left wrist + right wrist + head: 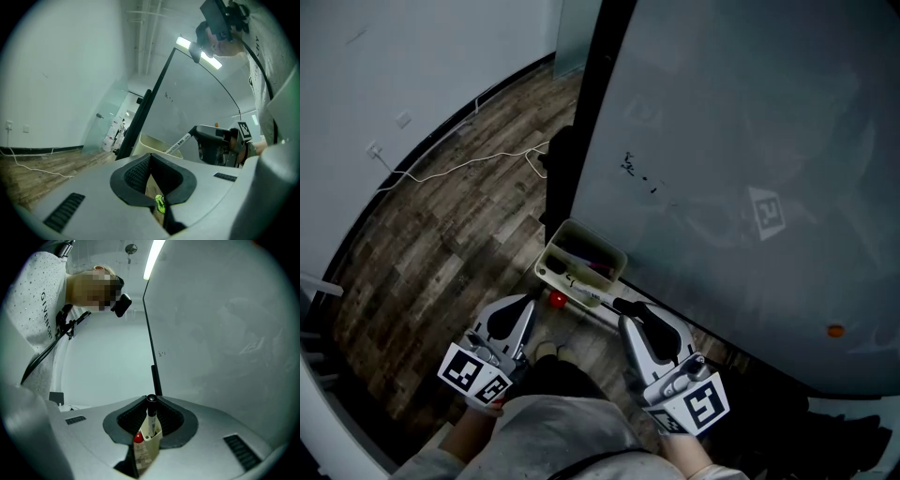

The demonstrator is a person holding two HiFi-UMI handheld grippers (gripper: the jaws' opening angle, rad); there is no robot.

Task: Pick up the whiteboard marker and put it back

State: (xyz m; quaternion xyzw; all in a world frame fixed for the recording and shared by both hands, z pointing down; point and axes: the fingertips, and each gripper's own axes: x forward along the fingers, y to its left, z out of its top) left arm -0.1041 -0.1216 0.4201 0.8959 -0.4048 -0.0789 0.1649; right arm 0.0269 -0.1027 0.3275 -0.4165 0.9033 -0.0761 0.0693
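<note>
The right gripper [151, 401] holds the whiteboard marker [150, 420] between the tips of its jaws. The jaws stand narrow and their dark pads press on the black end of the marker. The white barrel slants away from the jaws and down toward a cream box [553, 246] that sits at the foot of the whiteboard [722, 141], near its dark left edge. In the head view the marker lies along the near rim of that box. Whether its far end is inside the box or only over the rim cannot be told, because the left gripper's body hides it in the left gripper view. A small red round thing [555, 300] sits just beside the box's near corner. Dark things lie inside the box, too dim to make out. The left gripper [150, 155] hovers to the left of the box with its jaws closed together at the tips and nothing between them. Through the gap behind its pads show the floor and a green patch [160, 204]. Both grippers point level toward the board. The board carries a few small black marks [637, 169] and an orange dot [834, 330] low on its right. A white cable [459, 167] trails over the wooden floor [441, 253] by the wall.
</note>
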